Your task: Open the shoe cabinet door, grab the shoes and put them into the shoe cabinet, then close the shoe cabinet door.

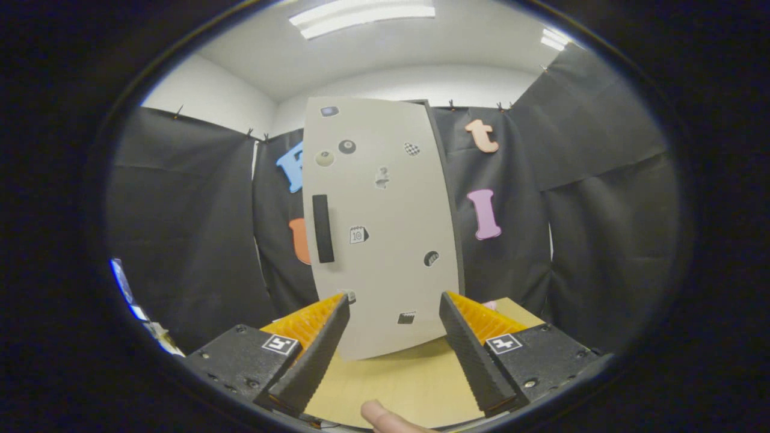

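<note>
Wooden tabletop seen below; shoe cabinet door shut, handle untouched. Gripper held spread wide, nothing grasped, cabinet just ahead.

A pale wooden counter runs underneath, bare and smooth. Black cloth hangs all round the booth, pinned up by small clips along its top edge, folds sagging a little on the far side. Above the cloth, a white wall climbs to a white ceiling. One long ceiling light is glowing bright overhead, and there's a second light off toward the corner. Low down beside the cloth, something blue and white pokes in, too blurred to make out.
</note>
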### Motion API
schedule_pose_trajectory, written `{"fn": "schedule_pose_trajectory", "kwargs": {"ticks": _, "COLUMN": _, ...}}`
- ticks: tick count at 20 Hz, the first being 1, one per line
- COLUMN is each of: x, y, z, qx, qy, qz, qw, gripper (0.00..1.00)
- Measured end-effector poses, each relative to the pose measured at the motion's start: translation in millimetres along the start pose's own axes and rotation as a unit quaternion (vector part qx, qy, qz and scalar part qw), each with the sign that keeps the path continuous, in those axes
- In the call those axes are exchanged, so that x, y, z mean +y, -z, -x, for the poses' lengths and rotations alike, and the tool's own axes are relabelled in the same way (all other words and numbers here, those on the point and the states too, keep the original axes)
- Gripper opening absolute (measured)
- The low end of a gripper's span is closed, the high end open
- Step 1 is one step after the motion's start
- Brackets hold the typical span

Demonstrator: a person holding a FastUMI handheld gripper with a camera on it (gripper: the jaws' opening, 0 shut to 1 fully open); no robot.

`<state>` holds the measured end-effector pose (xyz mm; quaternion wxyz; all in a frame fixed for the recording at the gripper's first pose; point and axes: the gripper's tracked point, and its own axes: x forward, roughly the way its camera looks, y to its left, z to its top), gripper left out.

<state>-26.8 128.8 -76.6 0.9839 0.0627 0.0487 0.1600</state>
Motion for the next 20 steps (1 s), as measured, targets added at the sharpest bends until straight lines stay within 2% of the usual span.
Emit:
{"fn": "schedule_pose_trajectory", "kwargs": {"ticks": 8, "x": -8, "y": -10, "z": 42, "qx": -0.021, "qy": 0.008, "qz": 0.046, "qw": 0.999, "gripper": 0.99}}
{"fn": "schedule_pose_trajectory", "kwargs": {"ticks": 15, "x": -19, "y": -18, "z": 48, "qx": -0.035, "qy": 0.02, "qz": 0.029, "qw": 0.999, "gripper": 0.99}}
{"fn": "schedule_pose_trajectory", "kwargs": {"ticks": 20, "x": -11, "y": -17, "z": 45, "qx": -0.032, "qy": 0.011, "qz": 0.029, "qw": 0.999, "gripper": 0.99}}
